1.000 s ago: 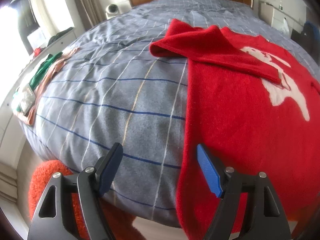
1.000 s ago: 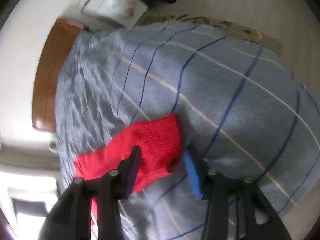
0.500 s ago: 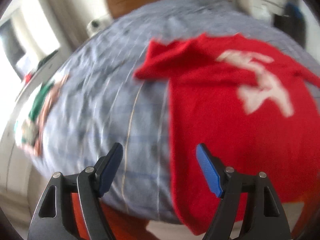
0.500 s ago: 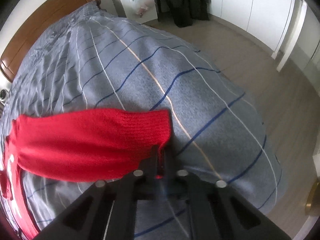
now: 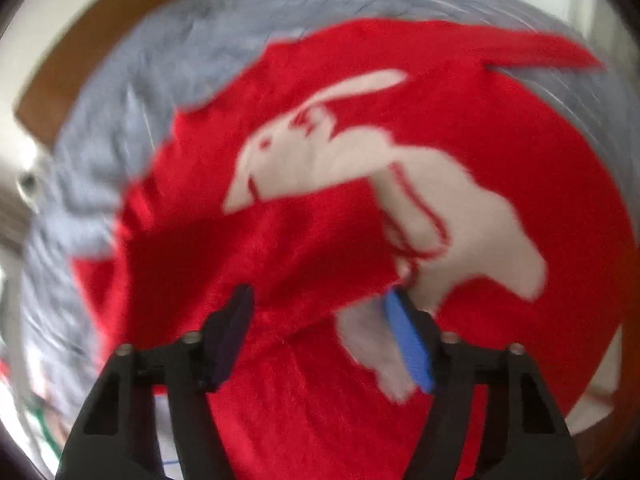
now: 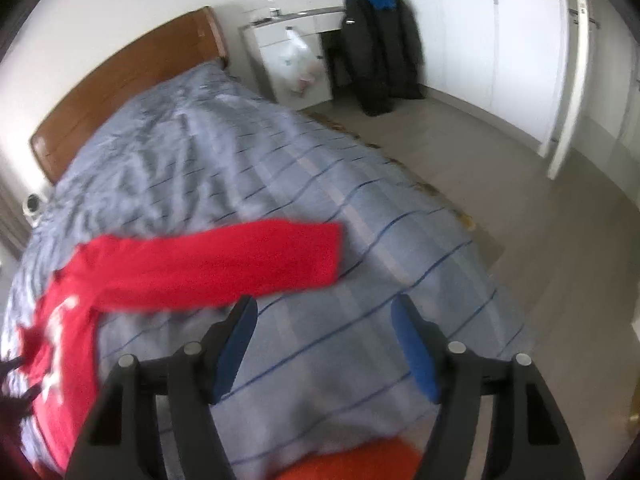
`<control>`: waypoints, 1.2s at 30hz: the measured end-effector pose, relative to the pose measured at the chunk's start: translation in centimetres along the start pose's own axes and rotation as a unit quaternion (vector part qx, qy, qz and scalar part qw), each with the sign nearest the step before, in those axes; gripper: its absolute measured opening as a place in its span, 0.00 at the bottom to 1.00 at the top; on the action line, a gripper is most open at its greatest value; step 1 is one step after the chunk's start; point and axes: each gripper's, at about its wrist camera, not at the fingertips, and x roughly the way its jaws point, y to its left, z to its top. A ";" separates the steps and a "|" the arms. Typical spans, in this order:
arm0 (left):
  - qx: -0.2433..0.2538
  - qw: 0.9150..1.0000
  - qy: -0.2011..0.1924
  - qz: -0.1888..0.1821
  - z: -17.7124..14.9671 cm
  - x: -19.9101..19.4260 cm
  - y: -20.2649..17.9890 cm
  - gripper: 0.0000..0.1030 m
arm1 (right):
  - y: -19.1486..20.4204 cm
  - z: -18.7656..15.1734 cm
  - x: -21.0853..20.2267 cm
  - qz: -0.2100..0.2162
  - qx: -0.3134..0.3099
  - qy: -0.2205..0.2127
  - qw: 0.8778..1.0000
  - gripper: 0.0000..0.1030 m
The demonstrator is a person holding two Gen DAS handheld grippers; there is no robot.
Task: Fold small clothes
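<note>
A small red sweater with a white rabbit on its front lies flat on the bed. In the left wrist view its near sleeve is folded across the chest. My left gripper is open just above that folded sleeve's cuff, touching nothing that I can see. In the right wrist view the other sleeve lies stretched out to the right on the cover. My right gripper is open and empty, a little in front of that sleeve. The left wrist view is blurred.
The bed has a grey striped cover and a wooden headboard. A white cabinet and a chair with dark coats stand beyond the bed's right side. White wardrobes line the far wall.
My right gripper has let go of the sleeve cuff, opened and drawn back; the sleeve now lies flat. My left gripper has swung right, over the sweater's front, still open.
</note>
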 end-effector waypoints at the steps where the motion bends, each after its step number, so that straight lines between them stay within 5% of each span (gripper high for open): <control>1: -0.033 0.999 -0.002 -0.022 -0.2 0.4 1.1 0.45 | 1.0 -0.6 -0.2 0.007 -0.009 0.001 1.000 0.67; 2: -0.067 0.997 -0.006 -0.041 -0.3 0.6 2.1 0.33 | 2.2 -1.3 -0.3 0.016 -0.022 0.002 1.000 0.67; 3: -0.098 0.994 -0.011 -0.047 -0.5 0.5 3.2 0.02 | 3.5 -2.0 -0.4 0.026 -0.037 0.004 0.999 0.67; 6: -0.187 0.978 -0.055 -0.069 -1.6 -2.4 6.3 0.03 | 7.3 -4.0 -0.8 0.050 -0.081 0.001 0.995 0.67; 8: -0.238 0.966 -0.090 -0.037 -3.0 -5.1 9.1 0.02 | 9.7 -5.3 -0.8 0.071 -0.103 0.001 0.992 0.67; 11: -0.353 0.928 -0.118 0.031 -7.8 -9.1 15.9 0.02 | 12.3 -7.2 -0.4 0.101 -0.123 0.006 0.987 0.67; 15: -0.457 0.870 -0.078 0.169 -15.8 -10.7 23.6 0.02 | 15.2 -9.4 0.3 0.113 -0.154 0.008 0.982 0.67; 18: -0.465 0.847 -0.044 0.252 -19.7 -10.5 25.8 0.02 | 16.4 -10.2 1.0 0.116 -0.163 0.019 0.980 0.67; 22: -0.512 0.814 -0.008 0.273 -23.4 -8.8 27.6 0.02 | 17.3 -10.8 1.9 0.113 -0.170 0.033 0.978 0.67; 32: -0.540 0.799 0.037 0.262 -26.0 -3.6 28.4 0.02 | 16.2 -12.1 2.5 0.093 -0.174 0.042 0.980 0.67; 36: -0.528 0.804 0.040 0.270 -26.0 -3.2 28.2 0.02 | 15.8 -12.1 3.1 0.086 -0.166 0.049 0.981 0.67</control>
